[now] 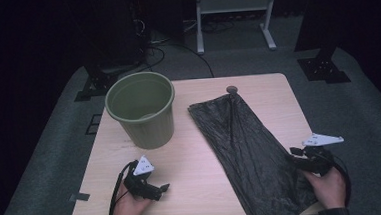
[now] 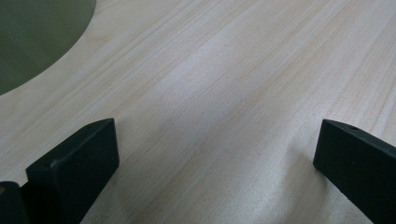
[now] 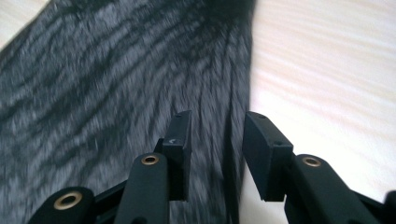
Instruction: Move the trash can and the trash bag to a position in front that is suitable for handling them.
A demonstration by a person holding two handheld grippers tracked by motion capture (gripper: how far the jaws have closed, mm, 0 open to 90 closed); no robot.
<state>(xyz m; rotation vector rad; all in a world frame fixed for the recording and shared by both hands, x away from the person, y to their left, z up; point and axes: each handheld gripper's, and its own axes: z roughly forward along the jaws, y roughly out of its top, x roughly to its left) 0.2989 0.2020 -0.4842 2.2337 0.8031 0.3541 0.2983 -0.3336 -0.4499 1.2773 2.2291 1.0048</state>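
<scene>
While both hands rest at the near edge of the wooden table (image 1: 193, 187), the right gripper (image 3: 214, 140) sits at the right-hand border of the black plastic bag (image 1: 246, 154), which lies flat and crinkled across the table's right half. Seen along that gripper's own jaws, the two pads stand a small gap apart, with the bag's edge running up between them; the picture is blurred, so it appears they straddle the edge without yet pinching it, though contact cannot be ruled out. Most of the bag spreads to the left of this gripper, bare table to its right. The left gripper (image 2: 215, 154) hovers low over bare wood with its jaws spread wide and nothing between them. Ahead and to the left of it stands the green bin (image 1: 141, 110), upright, mouth open; its wall shows at the upper left corner of the left gripper view. The bin stands just beside the bag's far end, the two apart. A small round grey object (image 1: 232, 90) lies at the bag's far tip.
</scene>
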